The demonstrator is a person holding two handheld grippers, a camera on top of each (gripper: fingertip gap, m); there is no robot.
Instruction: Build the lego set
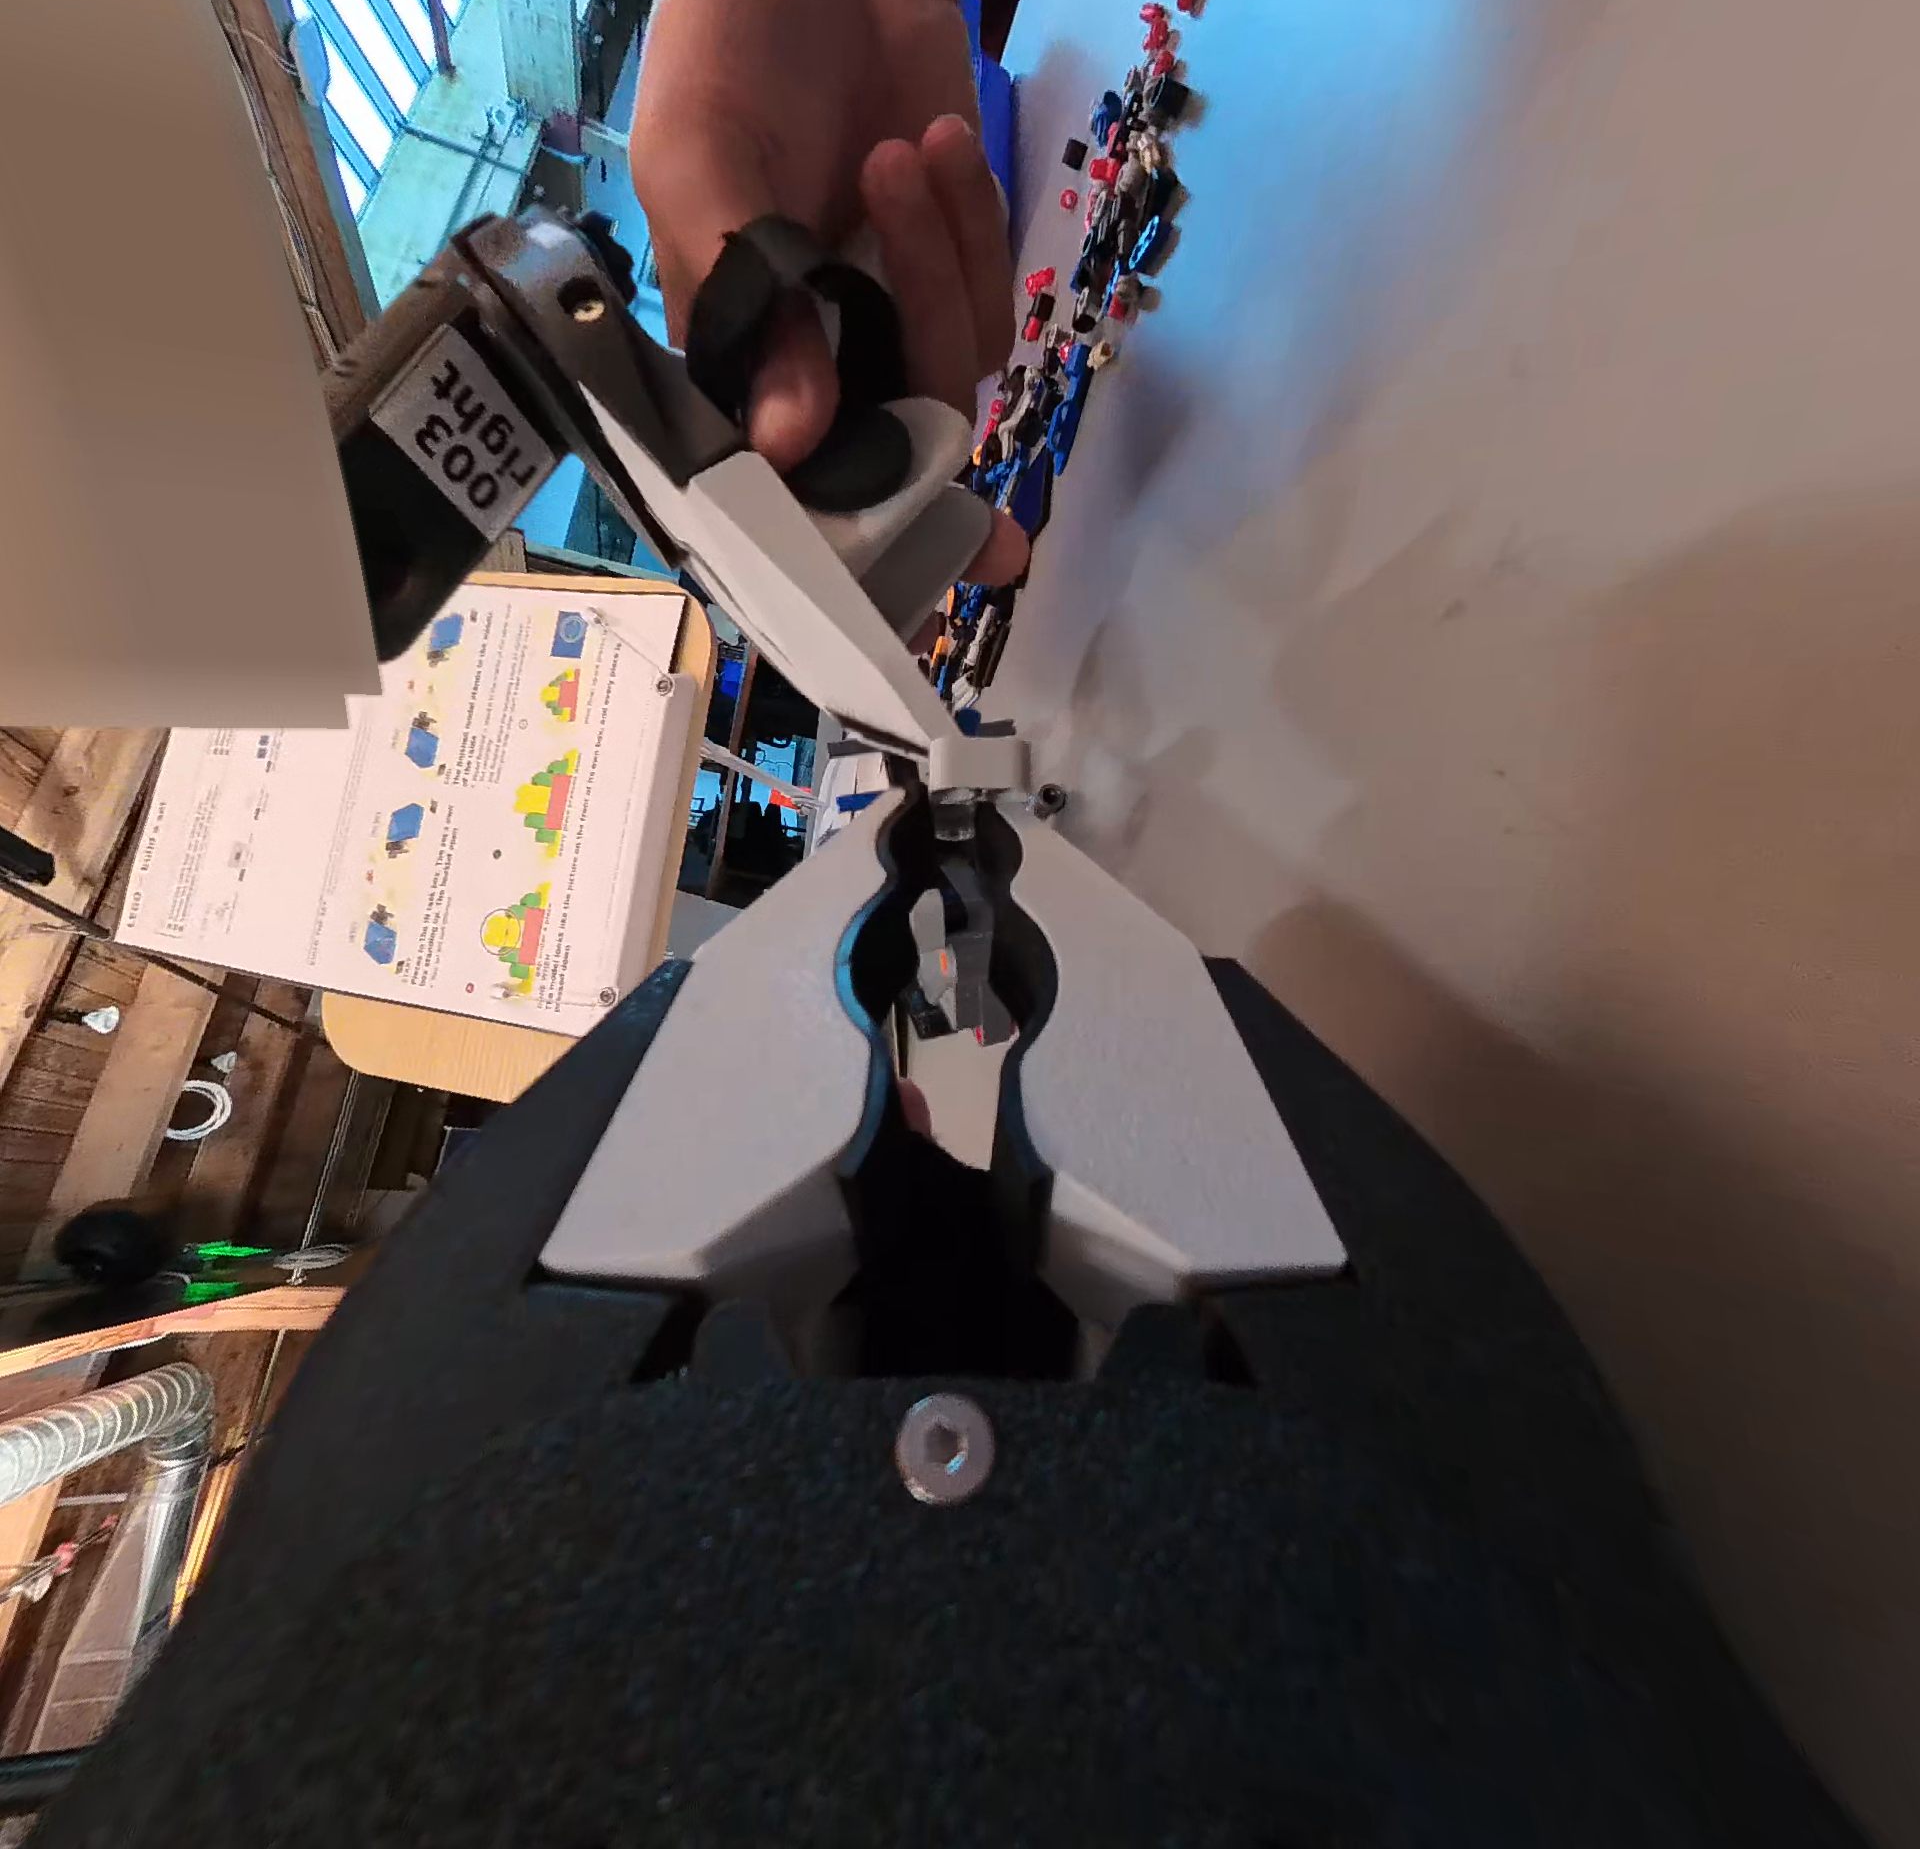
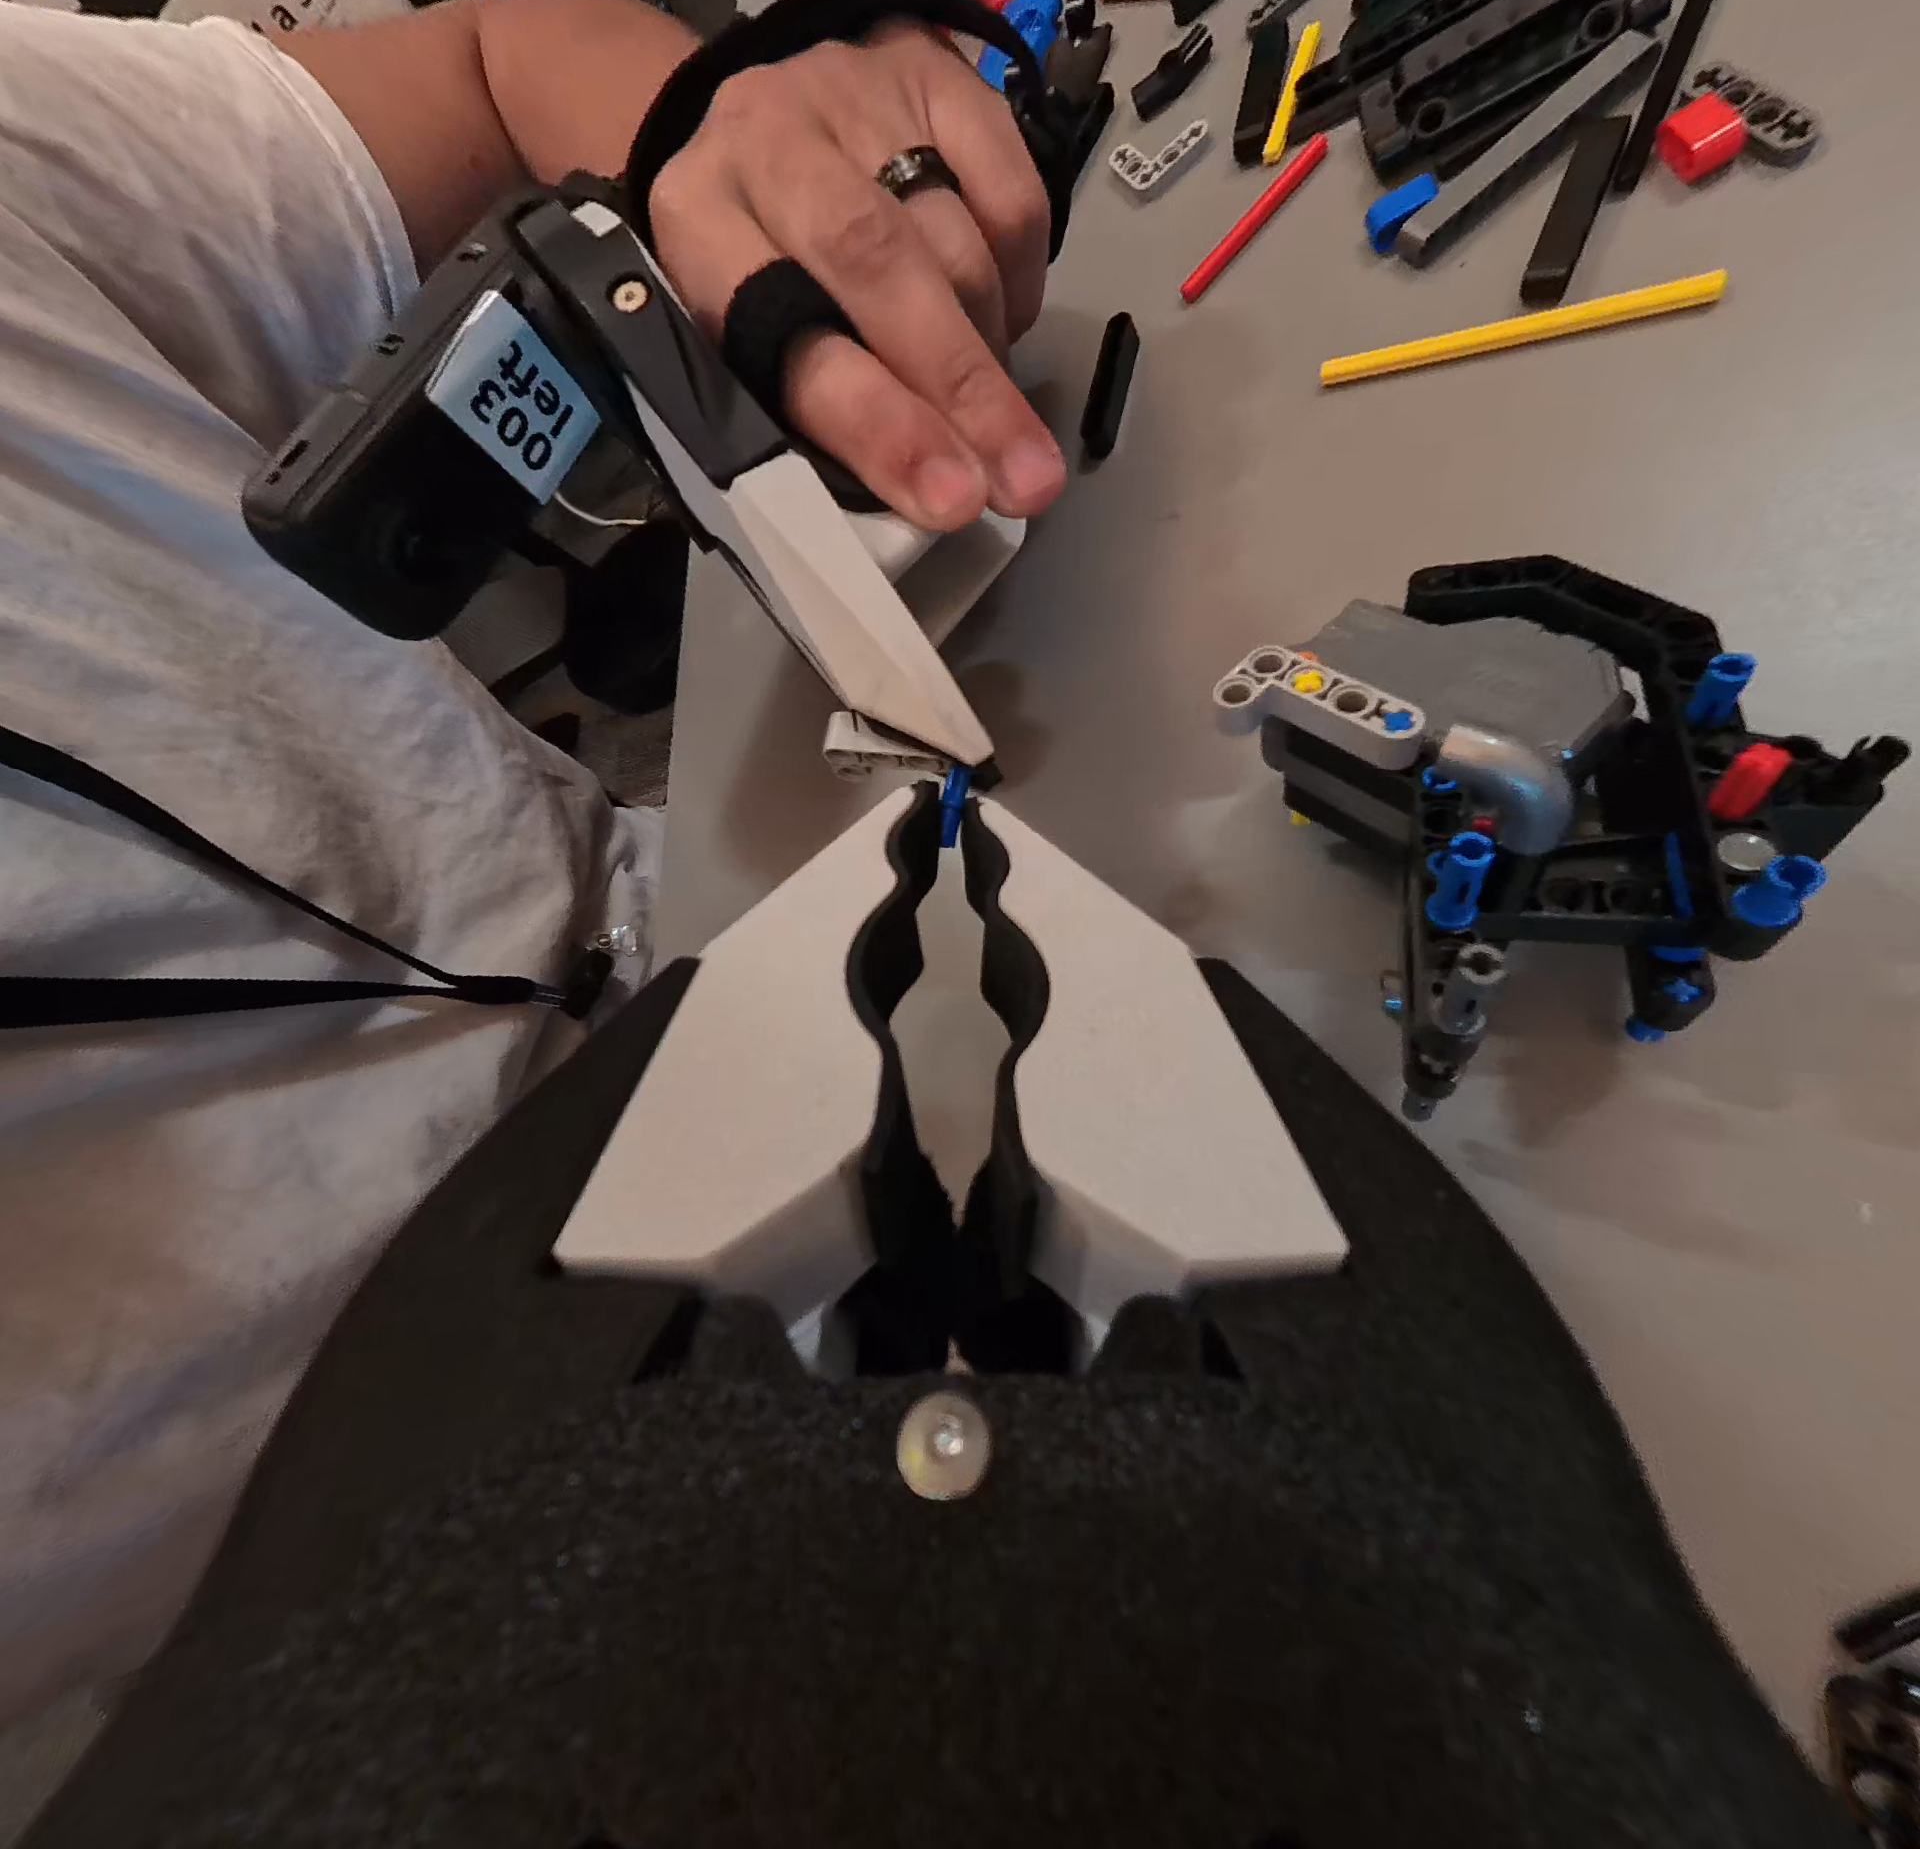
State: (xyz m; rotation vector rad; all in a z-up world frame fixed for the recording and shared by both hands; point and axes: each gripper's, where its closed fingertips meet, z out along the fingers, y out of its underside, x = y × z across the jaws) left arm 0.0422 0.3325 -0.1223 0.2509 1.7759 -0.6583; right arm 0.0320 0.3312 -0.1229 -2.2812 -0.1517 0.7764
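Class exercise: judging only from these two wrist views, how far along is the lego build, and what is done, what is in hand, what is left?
Done: a partly built model with black frame, grey block and blue pins stands on the table. In hand: the right hand-held gripper pinches a blue pin against a light grey beam held by the left hand-held gripper. Left: many loose pieces still lie unsorted, so plenty remains.

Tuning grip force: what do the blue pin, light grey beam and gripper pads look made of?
Blue pin: looks like hard moulded plastic, smooth and evenly coloured.
Light grey beam: likely the same rigid plastic, slight sheen, crisp edges.
Right gripper pads: dark, matte, wavy lining, probably rubber or a soft print; cannot confirm. Finger shells look like matte grey printed plastic.
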